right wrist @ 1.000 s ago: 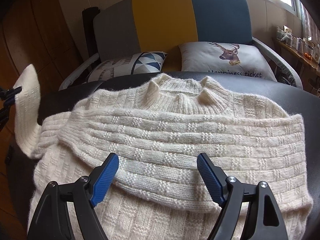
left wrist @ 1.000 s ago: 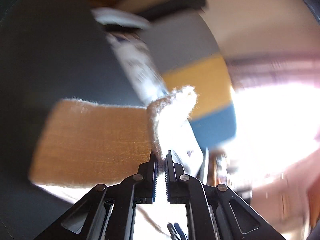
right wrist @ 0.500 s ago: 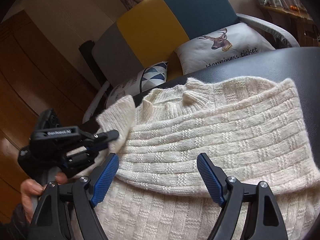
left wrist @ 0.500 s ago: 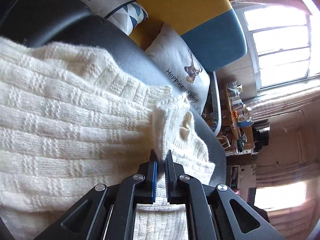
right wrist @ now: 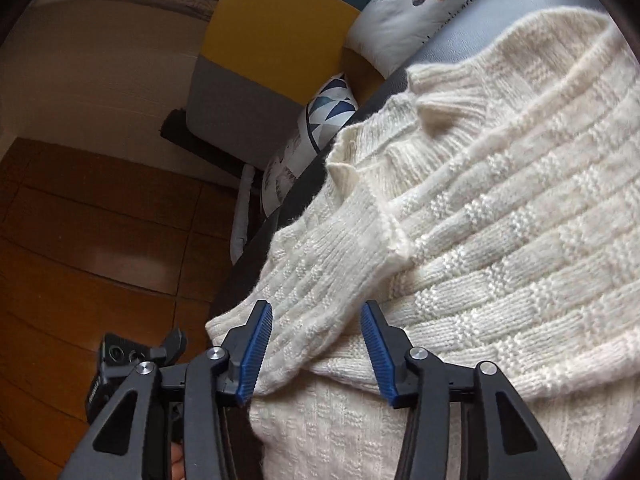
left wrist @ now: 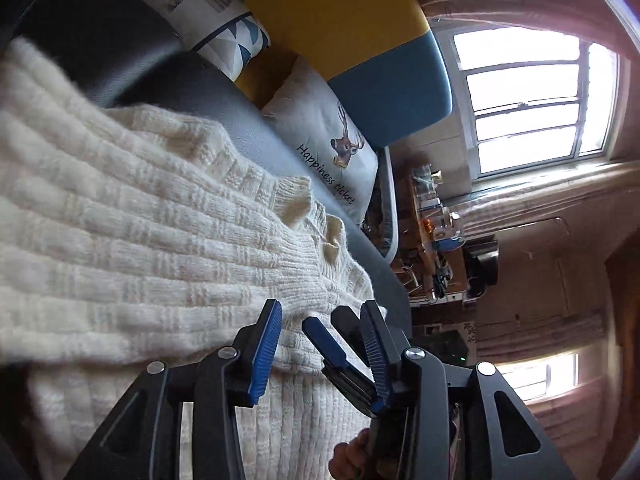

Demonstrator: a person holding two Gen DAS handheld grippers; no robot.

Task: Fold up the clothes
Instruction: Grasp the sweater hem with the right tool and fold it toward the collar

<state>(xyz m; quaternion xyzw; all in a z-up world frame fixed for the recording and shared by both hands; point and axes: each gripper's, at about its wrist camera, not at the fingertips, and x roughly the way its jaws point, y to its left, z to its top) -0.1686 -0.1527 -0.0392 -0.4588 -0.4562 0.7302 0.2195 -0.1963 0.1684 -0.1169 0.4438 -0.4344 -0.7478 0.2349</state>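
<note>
The sweater (right wrist: 500,208) lies on the dark seat (left wrist: 132,40), one sleeve (right wrist: 332,256) folded across it. Both grippers, left (left wrist: 320,344) and right (right wrist: 316,348), are wide and hold nothing. The loose sleeve could slide off.

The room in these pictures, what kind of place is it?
Most likely a living room in a home. A sofa in yellow, blue and grey panels holds a deer cushion; there is a curtained window, and a cream sweater lies spread out for folding.
</note>
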